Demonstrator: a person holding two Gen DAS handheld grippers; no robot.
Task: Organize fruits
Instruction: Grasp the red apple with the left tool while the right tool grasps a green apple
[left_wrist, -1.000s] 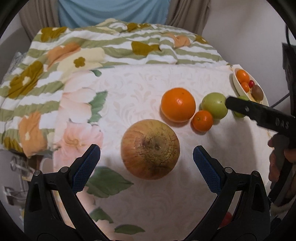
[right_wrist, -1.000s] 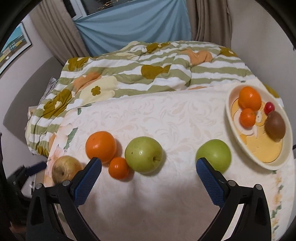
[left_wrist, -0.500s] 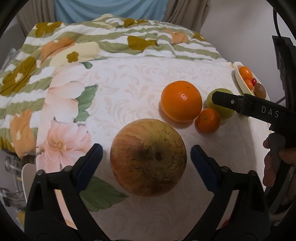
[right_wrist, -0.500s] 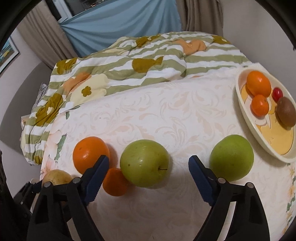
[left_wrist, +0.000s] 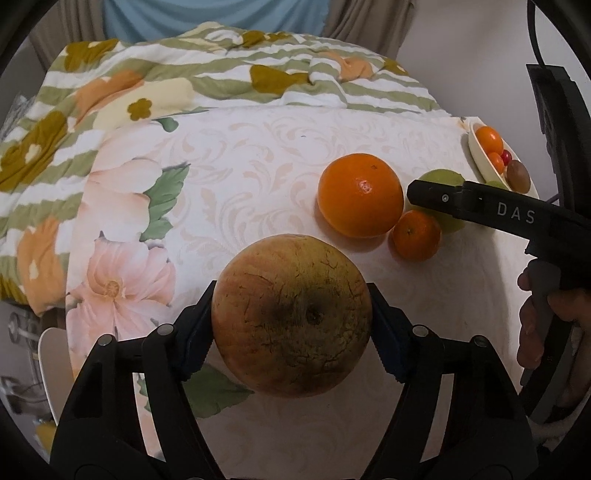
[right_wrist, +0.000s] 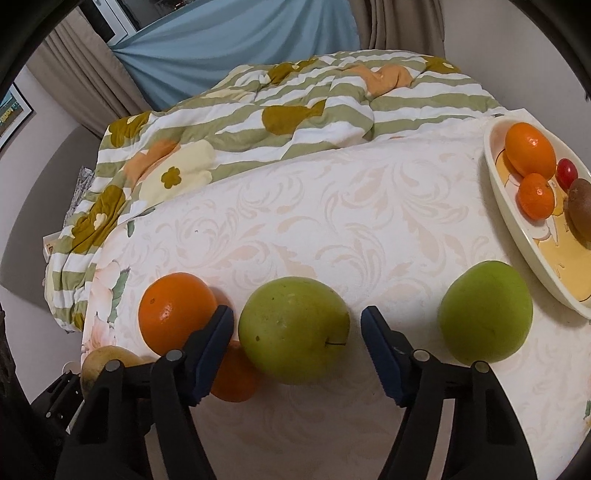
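Note:
My left gripper is shut on a large russet brown-yellow apple, both blue pads against its sides. My right gripper is open around a green apple; its left pad touches the apple, its right pad stands a little off. A big orange and a small tangerine lie just left of it, a second green apple to the right. The cream fruit plate at far right holds an orange, a tangerine, a cherry tomato and a kiwi.
The fruits lie on a white patterned cloth. A striped floral quilt is bunched along the far side. The right gripper body and the hand holding it reach across the right of the left wrist view.
My left gripper moved forward and closed on the russet apple. My right gripper moved in and narrowed around the green apple.

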